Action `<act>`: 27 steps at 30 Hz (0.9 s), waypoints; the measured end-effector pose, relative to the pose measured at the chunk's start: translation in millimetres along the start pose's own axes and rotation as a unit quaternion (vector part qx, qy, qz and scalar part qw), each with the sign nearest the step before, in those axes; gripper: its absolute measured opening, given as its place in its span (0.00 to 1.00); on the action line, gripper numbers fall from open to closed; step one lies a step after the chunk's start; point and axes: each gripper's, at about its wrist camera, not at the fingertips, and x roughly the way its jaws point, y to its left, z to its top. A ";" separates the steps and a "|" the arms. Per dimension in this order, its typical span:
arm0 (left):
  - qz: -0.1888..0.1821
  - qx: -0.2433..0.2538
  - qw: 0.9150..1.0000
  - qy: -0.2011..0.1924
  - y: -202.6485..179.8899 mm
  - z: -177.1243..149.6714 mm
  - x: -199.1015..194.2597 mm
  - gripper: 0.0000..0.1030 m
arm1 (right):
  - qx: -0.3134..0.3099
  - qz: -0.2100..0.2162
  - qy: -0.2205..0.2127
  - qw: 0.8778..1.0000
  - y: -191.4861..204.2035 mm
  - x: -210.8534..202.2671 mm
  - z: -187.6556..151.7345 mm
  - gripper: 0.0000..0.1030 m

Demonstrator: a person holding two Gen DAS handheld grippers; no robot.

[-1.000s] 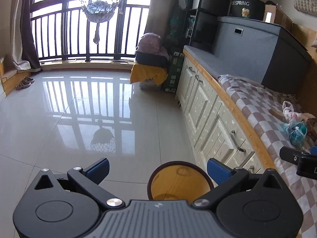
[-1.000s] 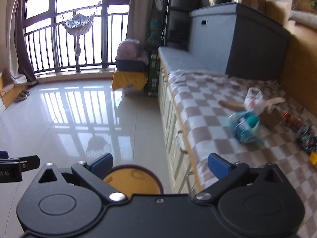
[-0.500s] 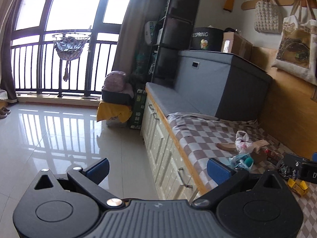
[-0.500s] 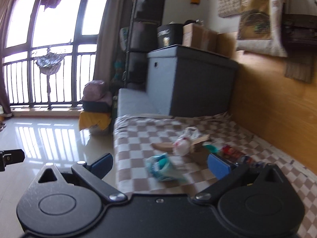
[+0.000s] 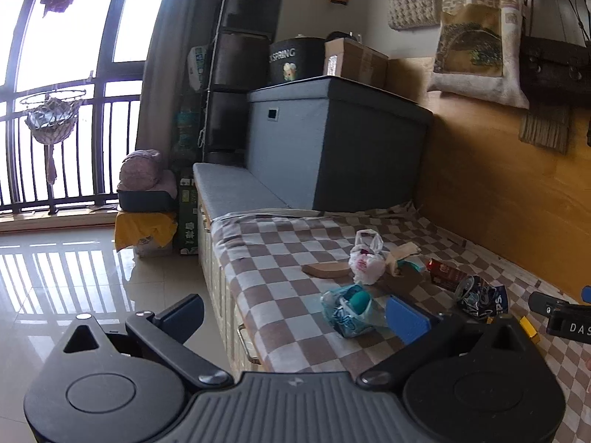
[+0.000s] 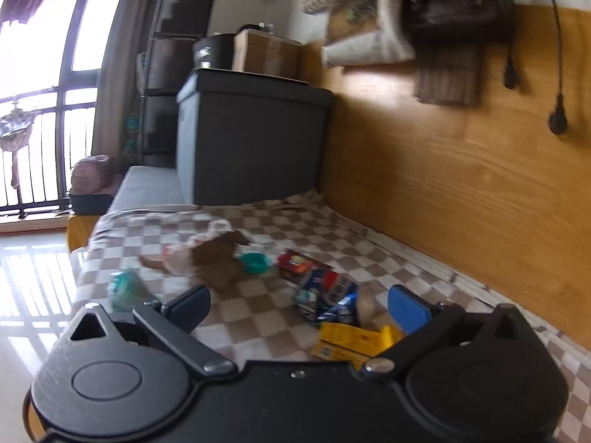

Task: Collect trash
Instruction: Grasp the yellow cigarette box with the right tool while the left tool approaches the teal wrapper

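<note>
Only a few bits of text were actually readable. The dark round bin (image 5: pixel 295 59) sitting on top of the grey storage box (image 5: pixel 332 140) had "SPRING" in pale letters across its front, with a letter or so before it cut off by the curve, and a small flower picture under it. The right gripper (image 5: pixel 565 317), poking in at the edge of the left wrist view, showed white letters "DAS" on its black body before the frame cut it. The crushed blue can (image 5: pixel 480 297) had a few white letters, looked like "PS". The green carton (image 5: pixel 186 217) on the floor had print too small to make out.
</note>
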 end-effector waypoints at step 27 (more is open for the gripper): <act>-0.103 0.104 0.989 0.019 -88.8 -14.1 93.2 1.00 | 0.134 -0.029 0.061 0.989 -80.3 122.7 -67.9 1.00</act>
